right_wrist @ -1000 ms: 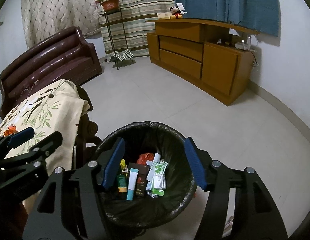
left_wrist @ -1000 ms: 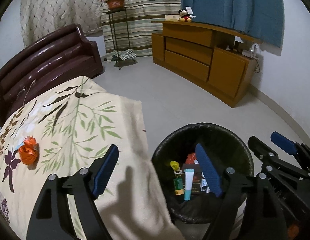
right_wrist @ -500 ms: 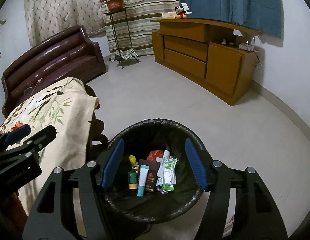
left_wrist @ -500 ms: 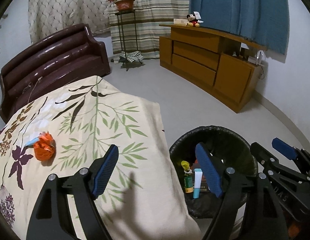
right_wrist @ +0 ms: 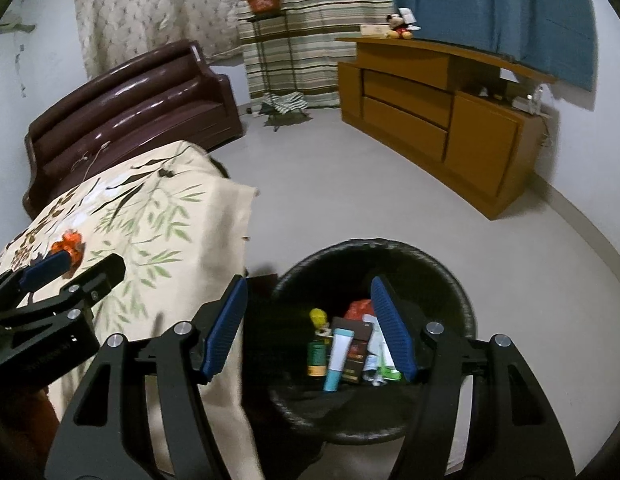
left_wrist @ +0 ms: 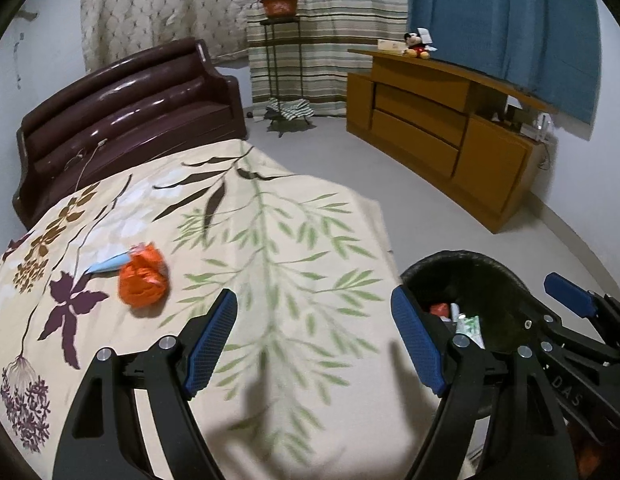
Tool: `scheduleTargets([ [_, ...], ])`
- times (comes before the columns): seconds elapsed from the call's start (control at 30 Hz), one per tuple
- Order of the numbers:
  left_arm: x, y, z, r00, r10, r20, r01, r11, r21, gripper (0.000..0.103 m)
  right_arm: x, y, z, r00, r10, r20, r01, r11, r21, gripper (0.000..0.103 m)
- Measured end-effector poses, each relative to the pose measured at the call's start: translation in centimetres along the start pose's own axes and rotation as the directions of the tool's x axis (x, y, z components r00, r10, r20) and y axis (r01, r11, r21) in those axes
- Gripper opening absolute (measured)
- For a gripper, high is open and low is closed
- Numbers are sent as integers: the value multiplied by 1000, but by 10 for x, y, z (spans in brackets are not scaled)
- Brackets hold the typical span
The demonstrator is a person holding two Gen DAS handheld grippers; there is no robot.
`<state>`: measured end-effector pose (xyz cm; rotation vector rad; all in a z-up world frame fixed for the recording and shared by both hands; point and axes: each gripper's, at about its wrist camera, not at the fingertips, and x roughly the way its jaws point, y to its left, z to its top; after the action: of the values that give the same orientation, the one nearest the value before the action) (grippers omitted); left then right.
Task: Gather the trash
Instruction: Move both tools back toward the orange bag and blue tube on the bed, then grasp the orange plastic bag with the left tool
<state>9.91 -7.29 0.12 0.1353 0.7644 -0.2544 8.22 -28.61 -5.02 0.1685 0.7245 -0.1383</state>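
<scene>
A crumpled orange wrapper with a pale blue scrap beside it lies on the floral cloth that covers a table. My left gripper hovers open over the cloth, to the right of and nearer than the wrapper, nothing between its fingers. To the right on the floor stands a black bin with a dark liner; it holds tubes, a small bottle, a dark carton and packets. My right gripper hangs open and empty above the bin's left rim. In the right wrist view the orange wrapper shows small at far left.
A dark brown sofa stands behind the covered table. A metal plant stand with an orange pot is at the curtains. A long wooden cabinet lines the right wall. Grey floor lies open between them.
Both grippers have shifted left, from over the bin toward the covered table. The orange wrapper now sits nearer the left gripper, and the bin has slid to the right in both views.
</scene>
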Motion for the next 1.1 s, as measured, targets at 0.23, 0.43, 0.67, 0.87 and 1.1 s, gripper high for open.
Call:
scheduleTargets([
  [0.23, 2, 33, -7, 999, 38, -20, -39, 999, -32, 77, 7, 32, 4, 999, 44, -13, -44, 998, -44, 63],
  [0.43, 9, 66, 0, 996, 91, -22, -92, 993, -80, 77, 16, 55, 11, 997, 81, -20, -82, 994, -73, 63],
  [0.67, 35, 98, 9, 992, 115, -59, -121, 986, -112, 76, 26, 74, 17, 994, 107, -27, -110, 989, -103, 63],
  [0.87, 47, 108, 13, 993, 83, -84, -91, 991, -100, 54, 33, 85, 20, 992, 119, -41, -123, 986, -115, 63],
  [1.1, 47, 110, 10, 996, 41, -80, -49, 995, -89, 44, 40, 96, 19, 991, 122, -57, -129, 983, -130, 63],
])
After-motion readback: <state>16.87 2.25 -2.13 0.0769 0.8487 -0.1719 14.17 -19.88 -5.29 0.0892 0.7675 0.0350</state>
